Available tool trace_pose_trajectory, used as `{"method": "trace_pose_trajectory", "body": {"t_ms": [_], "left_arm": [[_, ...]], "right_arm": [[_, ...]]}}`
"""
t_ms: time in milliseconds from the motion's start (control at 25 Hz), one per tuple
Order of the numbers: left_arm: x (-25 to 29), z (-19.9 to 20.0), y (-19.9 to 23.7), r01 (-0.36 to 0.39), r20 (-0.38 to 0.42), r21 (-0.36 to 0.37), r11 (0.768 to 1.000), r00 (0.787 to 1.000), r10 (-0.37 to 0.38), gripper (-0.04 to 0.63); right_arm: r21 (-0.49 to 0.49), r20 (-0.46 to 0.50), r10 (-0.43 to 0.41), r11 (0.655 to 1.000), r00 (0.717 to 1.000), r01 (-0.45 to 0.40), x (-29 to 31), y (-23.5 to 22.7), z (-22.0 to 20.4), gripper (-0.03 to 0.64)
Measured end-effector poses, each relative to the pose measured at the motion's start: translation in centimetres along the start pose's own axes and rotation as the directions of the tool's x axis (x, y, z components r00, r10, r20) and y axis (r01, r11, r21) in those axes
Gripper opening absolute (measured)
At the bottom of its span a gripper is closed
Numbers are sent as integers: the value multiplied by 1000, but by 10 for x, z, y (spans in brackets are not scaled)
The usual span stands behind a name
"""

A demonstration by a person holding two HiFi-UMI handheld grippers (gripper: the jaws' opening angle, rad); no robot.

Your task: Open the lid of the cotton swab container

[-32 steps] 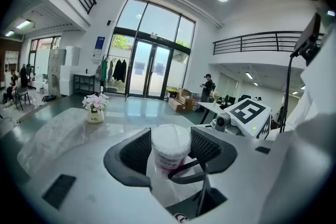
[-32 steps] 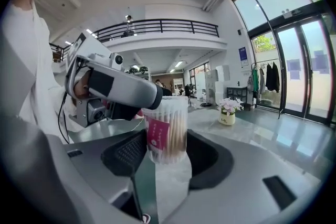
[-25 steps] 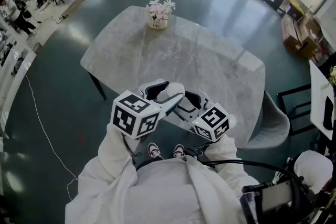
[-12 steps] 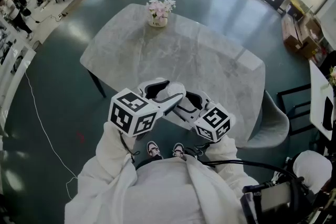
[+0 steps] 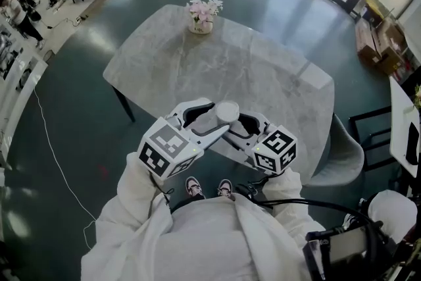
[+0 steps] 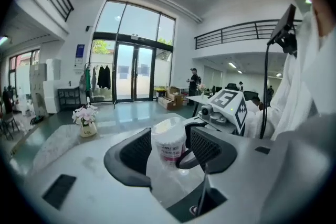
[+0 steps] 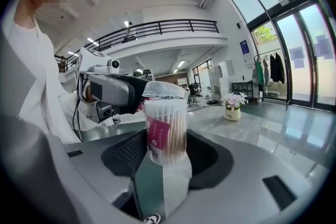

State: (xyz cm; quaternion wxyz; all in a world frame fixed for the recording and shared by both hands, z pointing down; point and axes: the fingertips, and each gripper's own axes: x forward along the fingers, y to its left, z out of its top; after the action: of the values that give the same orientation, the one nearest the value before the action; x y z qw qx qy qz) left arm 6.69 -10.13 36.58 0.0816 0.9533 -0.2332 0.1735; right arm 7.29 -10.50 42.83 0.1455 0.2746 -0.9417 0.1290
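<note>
Grey marble-look tabletop (image 5: pixel 263 76) sat on a dark teal floor (image 5: pixel 79 115), with a small vase of pink flowers (image 5: pixel 201 15) at its far edge. Clear cylindrical plastic cotton swab container (image 7: pixel 167 128) was up in the air over the near table edge, between both tongs. Right gripper (image 7: pixel 165 155) was clamped on its lower body. Left gripper (image 6: pixel 169 152) was clenched on it nearer the top. Translucent round lid (image 7: pixel 164 91) was on and seated. Packed white swab sticks showed through the wall. Pink rectangular label (image 7: pixel 157 136) carried white print, too small to read. Gripping pads (image 6: pixel 207 147) were black and cross-hatched.
</note>
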Motion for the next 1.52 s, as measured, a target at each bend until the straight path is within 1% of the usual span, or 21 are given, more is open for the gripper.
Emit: {"method": "trace_pose_trajectory", "body": {"t_ms": [80,120,280,360,760,920,1080,1240,1520], "left_arm": [[1,-2,-4,3,-15,64,998,1000,-2,233],[1,-2,-4,1,-17,84,996,1000,1,233],[4,-4,0,-14,-28,117,993,999,17,232],[6,-6,0,-16,-32,132,991,999,21,213],[1,3,-2,26,1,113,993,1000,-26,193],[-1,3,1,41,11,88,995,999,-43,186],[-6,10,7,24,49,43,999,998,-26,153],[-8,18,11,0,67,48,999,998,-3,121],[-7,23,15,-6,82,35,999,997,4,104]], "right_arm": [[-2,-1,8,1000,1000,-8,-1,1,1,285],[-3,-2,12,1000,1000,-12,-1,1,2,284],[-12,-17,27,1000,999,-27,1,3,0,284],[-13,-18,31,999,999,-31,1,3,-1,284],[-11,-4,49,999,999,-49,-3,6,1,284],[-19,-8,57,998,998,-57,-3,7,0,284],[-23,-17,59,998,998,-60,-2,9,-3,284],[-29,-12,63,998,998,-64,-1,12,-3,284],[-30,2,66,997,998,-66,-3,13,-3,284]]}}
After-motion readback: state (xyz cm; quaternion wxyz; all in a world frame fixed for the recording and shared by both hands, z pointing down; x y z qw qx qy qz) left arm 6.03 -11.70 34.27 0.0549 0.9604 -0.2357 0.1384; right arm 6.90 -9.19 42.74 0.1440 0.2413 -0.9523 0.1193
